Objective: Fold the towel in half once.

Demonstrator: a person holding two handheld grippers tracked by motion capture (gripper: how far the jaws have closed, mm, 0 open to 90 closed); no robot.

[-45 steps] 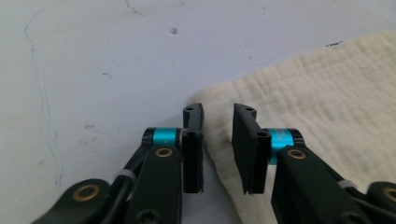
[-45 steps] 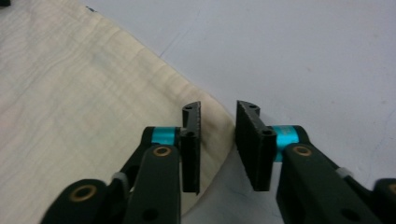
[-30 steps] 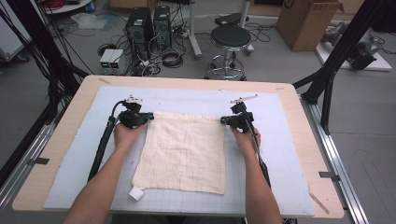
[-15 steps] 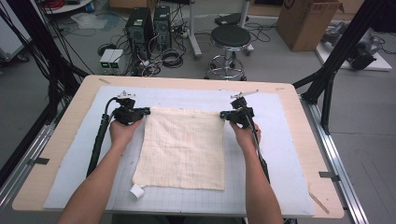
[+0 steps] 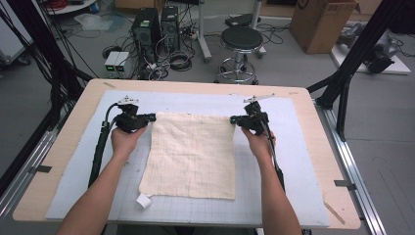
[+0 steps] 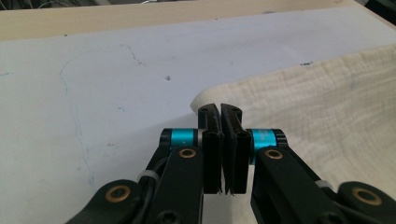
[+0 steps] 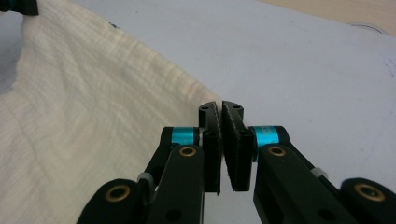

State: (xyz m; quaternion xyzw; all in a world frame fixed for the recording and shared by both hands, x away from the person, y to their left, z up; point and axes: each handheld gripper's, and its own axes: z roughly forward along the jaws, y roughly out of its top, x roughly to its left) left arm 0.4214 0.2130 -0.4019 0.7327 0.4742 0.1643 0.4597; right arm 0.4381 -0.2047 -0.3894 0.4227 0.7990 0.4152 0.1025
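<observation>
On the wooden table (image 5: 63, 161), a pale blue-grey gridded mat (image 5: 303, 161) is covering most of the top, and a square cream-coloured woven cloth with a faint check pattern (image 5: 192, 154) is lying spread near the middle of that mat; a small white tag (image 5: 143, 201) is showing at the cloth's near left corner.

At the left, the person's left hand (image 5: 126, 141) is gripping the left gripper (image 5: 151, 117), whose black cable is trailing back along the forearm; the gripper is pointing across towards the cloth's far left corner; in the left gripper view (image 6: 220, 108) the two black jaws are standing pressed together, clenched on that corner, with the cloth's rounded edge emerging just behind their tips and the rest of the fabric spreading away to the right of that view.

At the right, the right hand (image 5: 258, 139) is holding the right gripper (image 5: 234, 119), which is pointing inwards at the cloth's far right corner; in the right gripper view (image 7: 220, 106) its jaws are likewise clenched, pinching the cloth's edge, which is running up and away to the left of that view, slightly lifted and rippled off the mat; the near edge of the cloth is lying flat on the mat, between the two forearms.

Beyond the table, a round black stool (image 5: 241, 41) is standing on the floor.
</observation>
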